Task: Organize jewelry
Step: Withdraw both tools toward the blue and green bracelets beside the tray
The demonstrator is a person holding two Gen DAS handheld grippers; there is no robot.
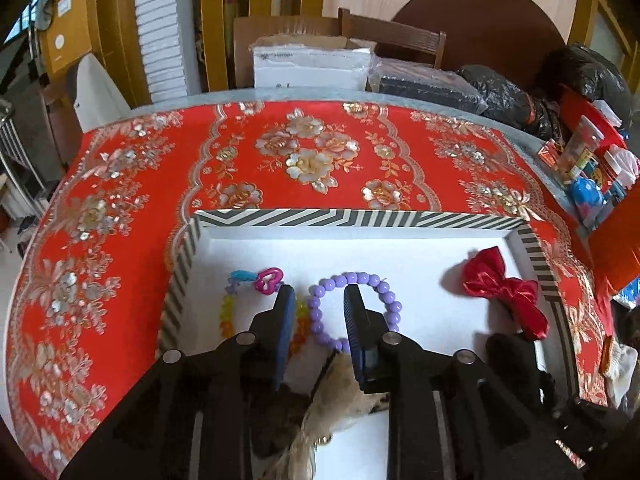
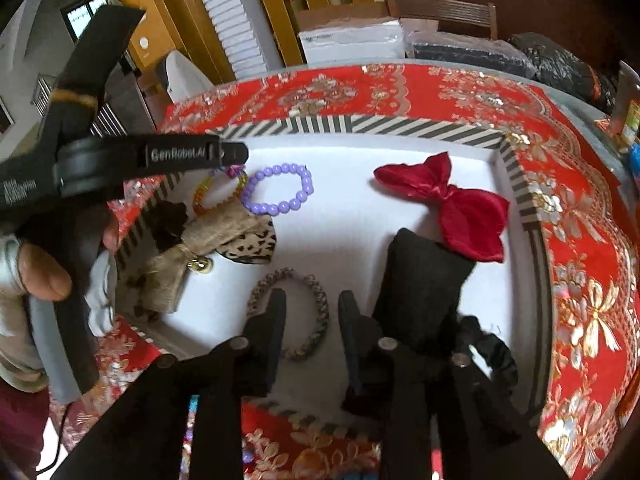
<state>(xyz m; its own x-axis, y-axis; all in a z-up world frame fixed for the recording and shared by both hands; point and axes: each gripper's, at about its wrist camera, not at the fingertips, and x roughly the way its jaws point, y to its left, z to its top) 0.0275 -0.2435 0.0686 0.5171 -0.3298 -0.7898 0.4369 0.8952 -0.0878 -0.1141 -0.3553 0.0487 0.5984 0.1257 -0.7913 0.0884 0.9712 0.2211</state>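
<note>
A shallow tray with a striped rim (image 1: pixel 360 218) sits on the red flowered cloth (image 1: pixel 120 184) that covers the desk, and all the jewelry lies on its white floor. The left claw (image 1: pixel 319 300) is spread and holds nothing, its tips hanging over the near curve of the purple bead bracelet (image 1: pixel 356 280), with the left finger partly hiding a multicolored bead bracelet (image 1: pixel 228 312) that carries a pink heart charm (image 1: pixel 269 280). The far half of the tray floor is bare white up to the back rim, and there is open floor between the purple beads and the red bow (image 1: pixel 500 288), which lies close to the right rim. The right claw (image 2: pixel 312 298) is also spread and empty, poised above a braided bracelet (image 2: pixel 316 292) whose ring shows between and around its fingers. Only the right wrist view shows that braided bracelet, along with a black pouch (image 2: pixel 424 272) just beside the right finger, a black scrunchie (image 2: pixel 492 344) near the tray's near right corner, and the whole burlap bow with a small bell (image 2: pixel 200 266) and a leopard-print piece by the left rim; the left view catches only a scrap of that burlap bow between its fingers. The right view also shows the person's hand (image 2: pixel 44 272) gripping the left tool over the tray's left edge.
</note>
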